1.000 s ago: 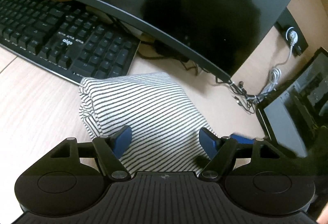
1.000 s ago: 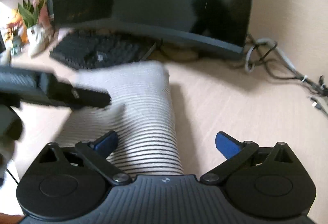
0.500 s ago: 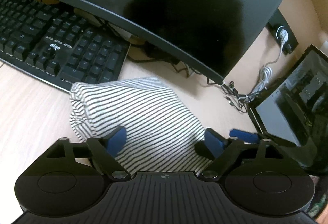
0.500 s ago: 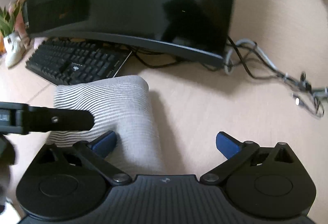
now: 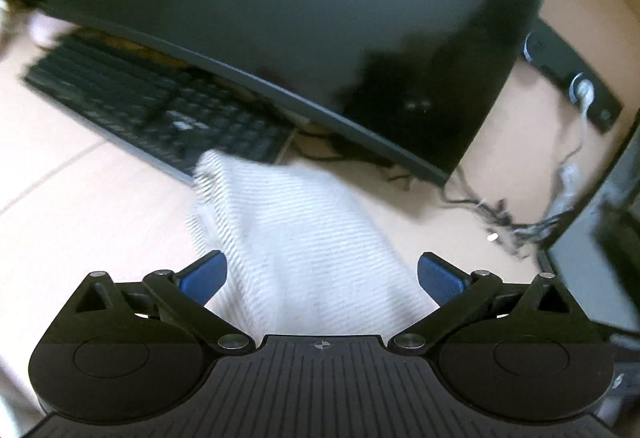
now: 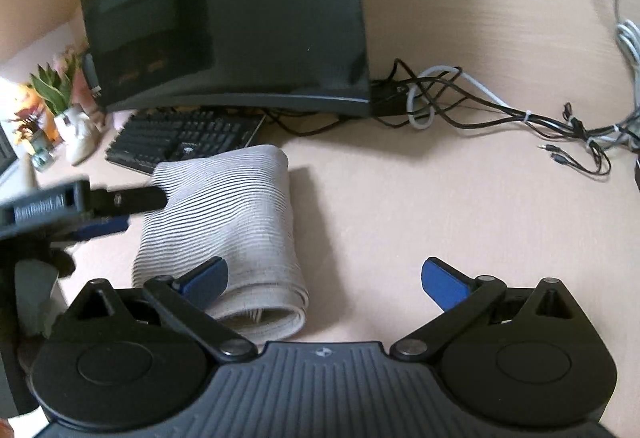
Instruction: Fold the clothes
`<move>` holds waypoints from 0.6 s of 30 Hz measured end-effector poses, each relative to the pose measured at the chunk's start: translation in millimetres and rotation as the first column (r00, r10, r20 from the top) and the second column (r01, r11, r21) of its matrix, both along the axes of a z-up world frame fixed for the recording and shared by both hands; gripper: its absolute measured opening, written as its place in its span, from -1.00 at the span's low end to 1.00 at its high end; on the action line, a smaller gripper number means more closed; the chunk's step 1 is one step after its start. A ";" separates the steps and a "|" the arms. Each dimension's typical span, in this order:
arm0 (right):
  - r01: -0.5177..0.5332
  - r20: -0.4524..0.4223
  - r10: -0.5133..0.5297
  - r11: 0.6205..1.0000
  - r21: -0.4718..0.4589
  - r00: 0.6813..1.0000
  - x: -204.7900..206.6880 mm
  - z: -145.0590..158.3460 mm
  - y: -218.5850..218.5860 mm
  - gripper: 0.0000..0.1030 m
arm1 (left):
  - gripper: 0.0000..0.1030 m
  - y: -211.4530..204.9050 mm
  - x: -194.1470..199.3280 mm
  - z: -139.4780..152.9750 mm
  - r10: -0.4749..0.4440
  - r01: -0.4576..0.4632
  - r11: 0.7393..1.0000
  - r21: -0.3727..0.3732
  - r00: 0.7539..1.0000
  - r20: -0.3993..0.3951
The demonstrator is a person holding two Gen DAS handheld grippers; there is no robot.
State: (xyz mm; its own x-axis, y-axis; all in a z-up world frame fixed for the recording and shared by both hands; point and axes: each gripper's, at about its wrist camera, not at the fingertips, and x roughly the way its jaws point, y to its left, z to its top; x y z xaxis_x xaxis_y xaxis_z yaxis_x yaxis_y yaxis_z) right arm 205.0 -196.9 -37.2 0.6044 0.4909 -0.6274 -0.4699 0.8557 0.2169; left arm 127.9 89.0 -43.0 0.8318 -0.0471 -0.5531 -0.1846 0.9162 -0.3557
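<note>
A grey-and-white striped garment (image 6: 224, 222), folded into a thick bundle, lies on the light wooden desk (image 6: 420, 205) in front of the keyboard. The left wrist view is blurred, but it shows the garment (image 5: 300, 238) below my left gripper (image 5: 320, 262). That gripper's jaws are opening wide, and the blue pads (image 5: 204, 278) stand clear of the cloth. In the right wrist view the left gripper (image 6: 142, 211) hovers at the bundle's left edge. My right gripper (image 6: 323, 264) is open, its left pad over the bundle's near end and bare desk between the fingers.
A large dark monitor (image 6: 240, 17) stands behind the garment, with a black keyboard (image 6: 180, 137) under its edge. Loose cables (image 6: 500, 109) trail across the desk on the right. A small potted plant (image 6: 60, 97) stands far left. A second dark screen (image 5: 592, 258) and a power strip (image 5: 576, 85) are at right.
Both grippers have drawn back and risen from the garment, so more of the desk shows. The left jaws have spread wider. The bundle lies where it was.
</note>
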 end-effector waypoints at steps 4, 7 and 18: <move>-0.009 -0.018 0.009 0.999 0.047 1.000 -7.4 -12.8 -23.5 1.00 | 1.00 -34.9 -39.3 -2.5 0.106 -0.104 0.992 0.070 0.994 -0.018; -0.040 -0.054 0.043 0.997 0.063 0.998 -10.6 -27.2 -34.6 1.00 | 1.00 -57.5 -59.8 -14.0 0.173 -0.168 0.981 0.094 0.983 -0.053; -0.181 0.125 0.181 0.983 -0.007 0.976 -59.3 -20.5 -44.7 1.00 | 1.00 -107.4 -104.5 -15.7 0.301 -0.288 0.947 0.140 0.950 -0.081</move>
